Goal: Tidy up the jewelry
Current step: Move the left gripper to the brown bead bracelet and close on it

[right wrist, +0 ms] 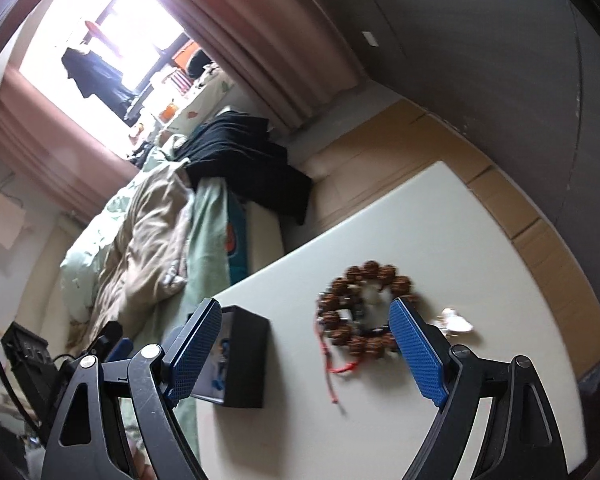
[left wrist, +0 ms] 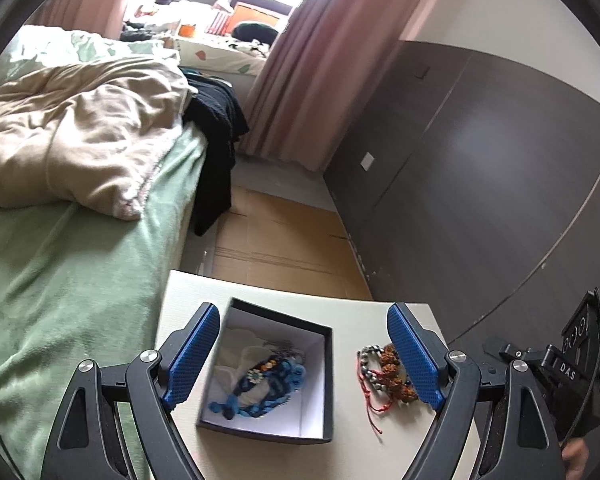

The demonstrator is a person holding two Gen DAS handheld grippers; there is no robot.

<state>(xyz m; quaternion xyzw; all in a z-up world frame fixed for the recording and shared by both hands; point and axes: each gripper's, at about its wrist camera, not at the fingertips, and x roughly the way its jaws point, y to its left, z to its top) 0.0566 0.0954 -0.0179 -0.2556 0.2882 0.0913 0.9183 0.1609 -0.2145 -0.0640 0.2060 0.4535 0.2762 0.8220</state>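
Observation:
A black box (left wrist: 266,376) with a white lining stands open on the pale table (left wrist: 284,300). Blue braided jewelry with a small flower charm (left wrist: 256,388) lies inside it. My left gripper (left wrist: 300,356) hovers open above the box, its blue pads spread wide with nothing between them. To the right of the box lies a brown bead bracelet (left wrist: 396,372) with a silver chain and red cord. In the right wrist view the same brown bead bracelet (right wrist: 360,312) lies on the table with its red cord (right wrist: 332,368) trailing. My right gripper (right wrist: 304,356) is open above it, holding nothing. The box (right wrist: 240,360) sits at its left.
A small white shell-like piece (right wrist: 456,322) lies on the table right of the bracelet. A bed with green sheet (left wrist: 60,288) and beige quilt borders the table's left. Cardboard (left wrist: 284,240) covers the floor beyond. A dark wall panel (left wrist: 480,168) stands at right.

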